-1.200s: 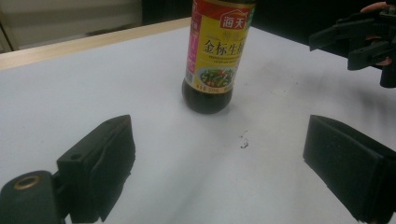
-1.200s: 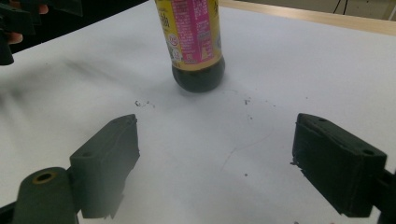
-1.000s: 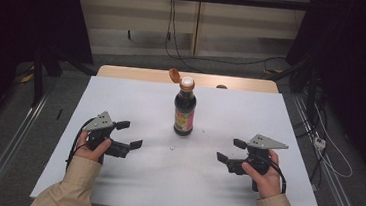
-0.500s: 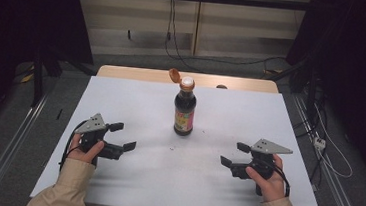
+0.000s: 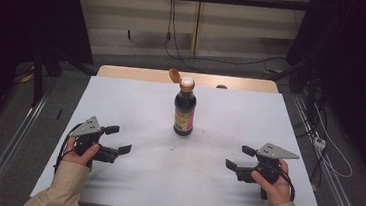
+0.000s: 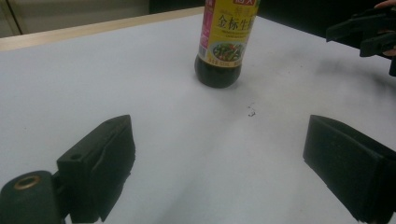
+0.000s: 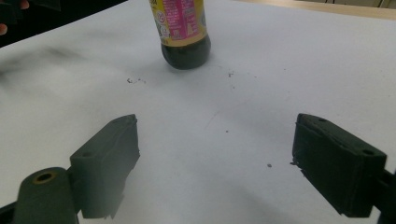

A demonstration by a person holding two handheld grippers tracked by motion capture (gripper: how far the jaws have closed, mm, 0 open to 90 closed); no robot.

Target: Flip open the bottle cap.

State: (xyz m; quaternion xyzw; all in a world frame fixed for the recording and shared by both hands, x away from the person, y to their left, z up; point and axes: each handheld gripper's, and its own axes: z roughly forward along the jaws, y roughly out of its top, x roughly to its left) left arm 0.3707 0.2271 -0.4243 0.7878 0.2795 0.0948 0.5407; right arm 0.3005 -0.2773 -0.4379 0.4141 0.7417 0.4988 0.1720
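Observation:
A dark sauce bottle [image 5: 184, 108] stands upright at the middle of the white table [image 5: 230, 112], its orange flip cap hinged open. Its yellow label shows in the left gripper view [image 6: 227, 32] and its pink label in the right gripper view [image 7: 180, 28]. My left gripper [image 5: 117, 139] rests low at the front left, open, with nothing between its jaws [image 6: 219, 168]. My right gripper [image 5: 239, 157] sits at the front right, open and empty too [image 7: 215, 163]. Both point inward toward the bottle and stay well short of it.
Small dark specks [image 6: 251, 111] lie on the white surface in front of the bottle. A wooden strip [image 5: 123, 72] runs along the table's far edge. Cables trail over the floor behind and to the right [image 5: 318, 140]. Metal rails flank the table.
Both grippers have drawn back toward the front edge and slightly outward, away from the bottle. The bottle has not moved. Both stay open.

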